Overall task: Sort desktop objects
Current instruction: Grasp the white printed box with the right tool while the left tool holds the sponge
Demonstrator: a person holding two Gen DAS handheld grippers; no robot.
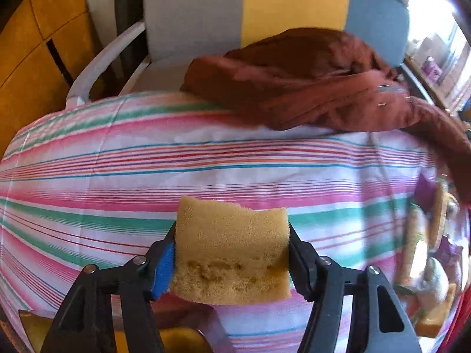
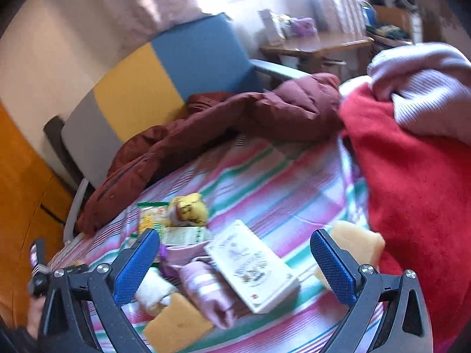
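Note:
In the left wrist view my left gripper (image 1: 231,250) is shut on a yellow sponge (image 1: 232,247) and holds it above the striped tablecloth (image 1: 147,158). In the right wrist view my right gripper (image 2: 235,253) is open and empty above a pile of objects: a white card box (image 2: 250,267), pink striped cloth (image 2: 206,282), a yellow snack packet (image 2: 188,209), a green-and-white packet (image 2: 182,235) and a yellow sponge (image 2: 176,320). Another yellow sponge (image 2: 359,244) lies by the right finger. The pile also shows blurred at the left wrist view's right edge (image 1: 426,264).
A maroon jacket (image 1: 309,82) lies across the far side of the table, seen too in the right wrist view (image 2: 220,117). A grey, yellow and blue chair (image 1: 265,8) stands behind it. A red cloth (image 2: 418,191) and pale knit sleeve (image 2: 426,82) fill the right side.

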